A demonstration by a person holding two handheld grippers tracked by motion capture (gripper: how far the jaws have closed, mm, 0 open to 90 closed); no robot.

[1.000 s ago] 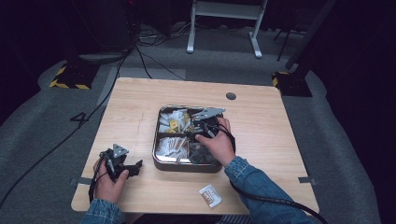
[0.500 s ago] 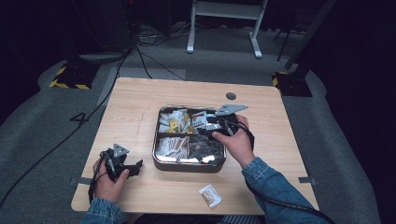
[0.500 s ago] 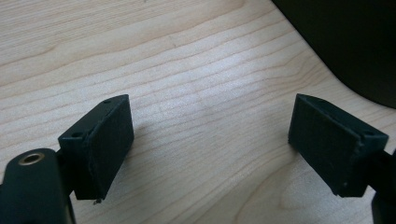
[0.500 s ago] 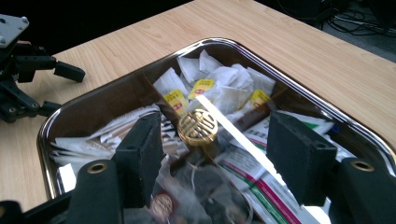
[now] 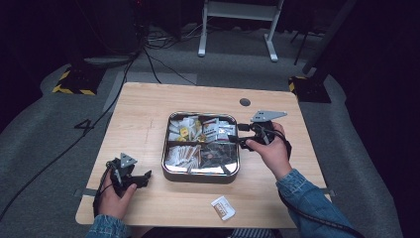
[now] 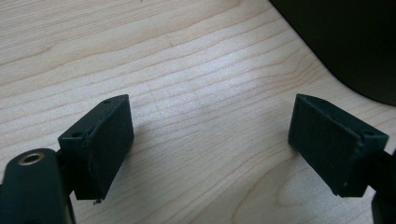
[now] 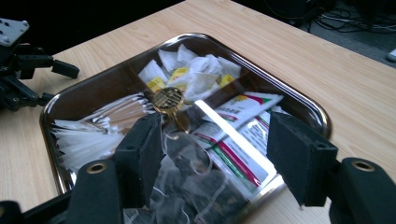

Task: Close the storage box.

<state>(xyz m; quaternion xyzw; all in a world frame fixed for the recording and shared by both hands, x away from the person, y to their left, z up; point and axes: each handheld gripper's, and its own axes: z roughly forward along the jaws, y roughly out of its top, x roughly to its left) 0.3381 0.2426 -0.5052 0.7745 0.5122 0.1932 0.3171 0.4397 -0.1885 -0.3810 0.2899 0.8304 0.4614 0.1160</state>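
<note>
While the right gripper (image 5: 242, 135) hangs at the right rim of the steel tray (image 5: 200, 174) in the middle of the high view, its jaws stand apart with nothing between them; they have just been opening. Seen in the right gripper view, the tray's compartments hold white sachets (image 7: 196, 70), red-and-green packets (image 7: 243, 105) and clear bags (image 7: 196, 186). Low at the left of the high view, the left gripper (image 5: 143, 177) rests over bare table (image 5: 143, 114), jaws wide apart and empty. One loose packet (image 5: 223, 208) lies on the wood near the bottom edge, apart from the tray.
</note>
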